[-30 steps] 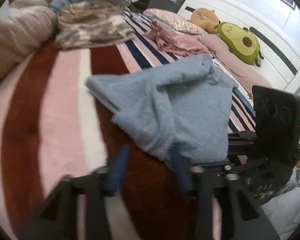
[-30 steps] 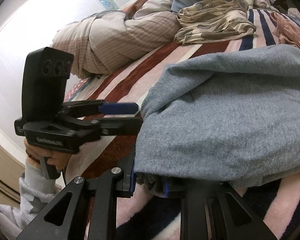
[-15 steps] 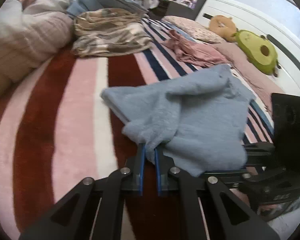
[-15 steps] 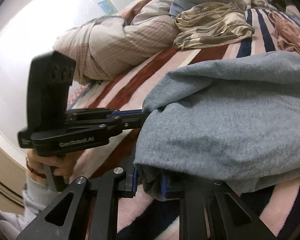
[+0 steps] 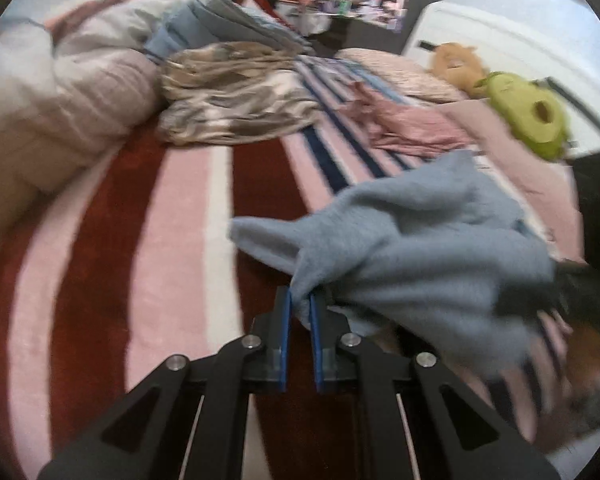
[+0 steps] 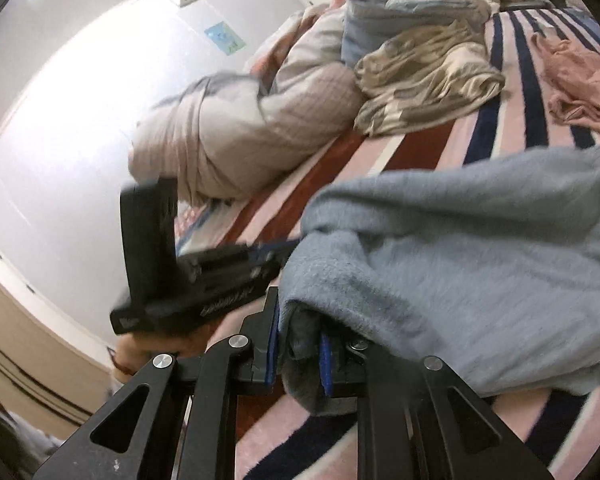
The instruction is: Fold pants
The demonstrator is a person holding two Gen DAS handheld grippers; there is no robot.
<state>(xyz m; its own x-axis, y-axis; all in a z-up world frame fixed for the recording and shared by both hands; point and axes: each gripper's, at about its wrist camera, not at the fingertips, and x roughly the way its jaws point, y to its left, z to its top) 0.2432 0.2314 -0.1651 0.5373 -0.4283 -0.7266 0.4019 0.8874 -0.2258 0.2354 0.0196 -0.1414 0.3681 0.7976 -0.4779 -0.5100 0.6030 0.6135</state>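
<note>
The light blue fleece pants (image 5: 416, 240) lie bunched on the striped blanket (image 5: 172, 216), partly lifted at the near edge. My left gripper (image 5: 300, 300) is shut on a near corner of the pants. My right gripper (image 6: 298, 320) is shut on another bunched edge of the pants (image 6: 480, 264), which drape over its right finger. The left gripper (image 6: 228, 276) shows in the right wrist view, close to the left of the right one. The right gripper's body (image 5: 592, 280) is a dark blur at the right in the left wrist view.
A beige patterned garment (image 5: 236, 96) and a pink garment (image 5: 412, 128) lie farther up the bed. A rolled quilt (image 5: 48, 92) sits at the left. Plush toys (image 5: 528, 108) rest by the white headboard. A wall (image 6: 80, 100) is close beside the bed.
My left gripper closed on the pants corner, having been open a second ago. Both grippers have lifted the held edge and moved it up the bed; the views are blurred by motion.
</note>
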